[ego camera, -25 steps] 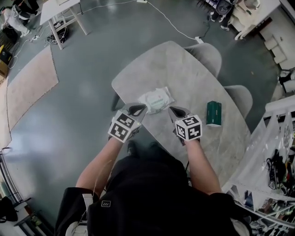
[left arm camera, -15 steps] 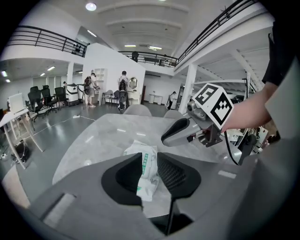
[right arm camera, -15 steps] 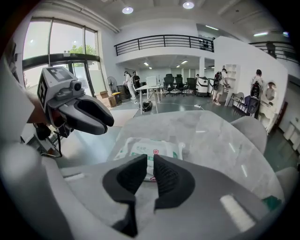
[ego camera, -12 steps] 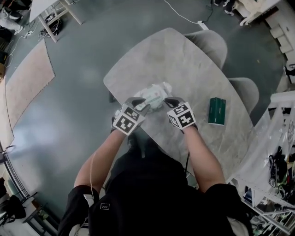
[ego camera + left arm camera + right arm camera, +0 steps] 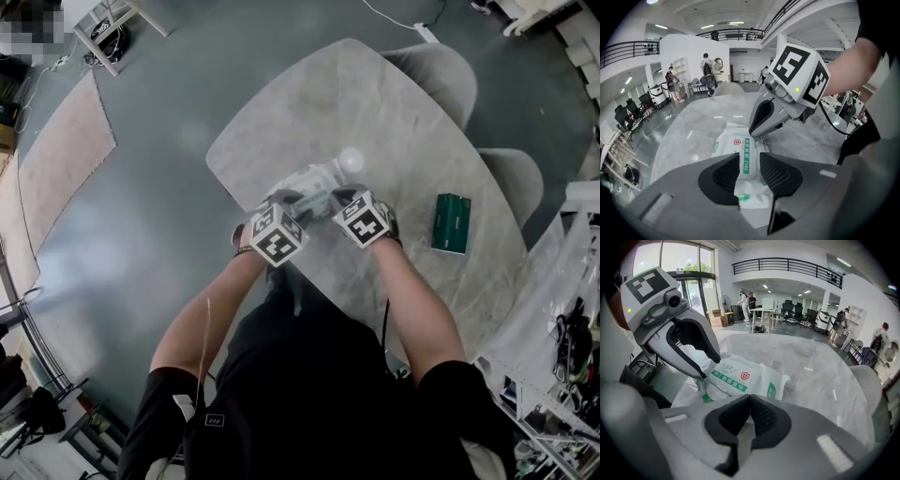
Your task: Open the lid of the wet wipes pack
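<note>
The wet wipes pack [image 5: 317, 180] is white with green print and lies flat on the marble table [image 5: 375, 112], its lid down. My left gripper [image 5: 286, 200] hangs over the pack's near left end. Its jaws are opening, and the pack [image 5: 740, 152] shows through the gap with neither pad pressing on it. My right gripper [image 5: 346, 197] is at the pack's near right end, pointing down. In the right gripper view its jaws [image 5: 750, 401] are shut with nothing between them, just short of the pack [image 5: 740, 378]. Each gripper shows in the other's view: the right gripper [image 5: 761, 117] and the left gripper [image 5: 701, 357].
A dark green box [image 5: 451, 223] lies on the table to the right. Two grey chairs [image 5: 439, 77] [image 5: 517, 183] stand at the table's far right side. The table edge runs close under my hands. A rug [image 5: 56, 159] lies on the floor to the left.
Both grippers have moved forward and down from short of the pack to its near end. The left jaws now stand apart.
</note>
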Tool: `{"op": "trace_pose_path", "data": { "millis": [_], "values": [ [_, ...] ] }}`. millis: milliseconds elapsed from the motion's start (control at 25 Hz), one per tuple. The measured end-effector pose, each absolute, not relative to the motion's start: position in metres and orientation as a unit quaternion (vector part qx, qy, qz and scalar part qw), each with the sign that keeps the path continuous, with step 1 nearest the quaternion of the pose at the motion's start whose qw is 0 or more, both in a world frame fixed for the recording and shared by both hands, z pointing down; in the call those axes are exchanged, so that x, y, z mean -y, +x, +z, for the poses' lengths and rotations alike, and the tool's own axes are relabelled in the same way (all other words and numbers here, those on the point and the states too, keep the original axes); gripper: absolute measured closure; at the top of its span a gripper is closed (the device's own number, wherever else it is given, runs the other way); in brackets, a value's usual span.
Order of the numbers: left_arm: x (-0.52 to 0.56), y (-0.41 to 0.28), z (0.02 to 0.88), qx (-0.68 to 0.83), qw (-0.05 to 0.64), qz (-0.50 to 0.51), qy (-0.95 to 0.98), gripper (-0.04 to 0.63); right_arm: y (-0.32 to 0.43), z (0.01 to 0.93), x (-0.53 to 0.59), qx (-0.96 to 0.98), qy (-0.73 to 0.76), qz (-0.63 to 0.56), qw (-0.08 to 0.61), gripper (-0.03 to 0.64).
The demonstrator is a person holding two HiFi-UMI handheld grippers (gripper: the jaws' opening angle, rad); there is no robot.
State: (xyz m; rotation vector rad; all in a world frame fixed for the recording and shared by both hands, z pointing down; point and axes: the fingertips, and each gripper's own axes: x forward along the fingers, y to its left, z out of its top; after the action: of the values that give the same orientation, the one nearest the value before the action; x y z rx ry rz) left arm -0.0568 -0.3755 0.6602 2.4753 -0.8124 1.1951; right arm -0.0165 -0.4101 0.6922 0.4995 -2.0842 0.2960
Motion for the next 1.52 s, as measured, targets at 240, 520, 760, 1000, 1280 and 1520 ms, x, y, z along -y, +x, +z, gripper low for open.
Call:
{"op": "trace_pose_path", "data": {
  "millis": [240, 520, 760, 1000, 1280, 1520],
  "values": [
    [0.381, -0.046, 0.684, 0.265, 0.118, 0.447, 0.846, 0.447, -0.013, 0.702, 0.412, 0.853, 0.195, 0.128, 0.467, 0.612],
    [0.389, -0.035, 0.689, 0.258, 0.088, 0.478, 0.835, 0.448, -0.011, 0.705, 0.41, 0.866, 0.186, 0.146, 0.441, 0.612],
    [0.392, -0.028, 0.699, 0.252, 0.058, 0.512, 0.819, 0.422, -0.013, 0.703, 0.41, 0.86, 0.2, 0.126, 0.452, 0.614],
    [0.394, -0.027, 0.703, 0.255, 0.037, 0.52, 0.815, 0.431, -0.011, 0.705, 0.411, 0.859, 0.213, 0.117, 0.451, 0.614],
    [0.393, -0.027, 0.698, 0.256, 0.045, 0.518, 0.815, 0.437, -0.01, 0.705, 0.411, 0.862, 0.221, 0.126, 0.439, 0.614],
    [0.393, -0.028, 0.69, 0.263, 0.063, 0.51, 0.817, 0.446, -0.01, 0.704, 0.41, 0.864, 0.224, 0.133, 0.432, 0.614]
  ]
}}
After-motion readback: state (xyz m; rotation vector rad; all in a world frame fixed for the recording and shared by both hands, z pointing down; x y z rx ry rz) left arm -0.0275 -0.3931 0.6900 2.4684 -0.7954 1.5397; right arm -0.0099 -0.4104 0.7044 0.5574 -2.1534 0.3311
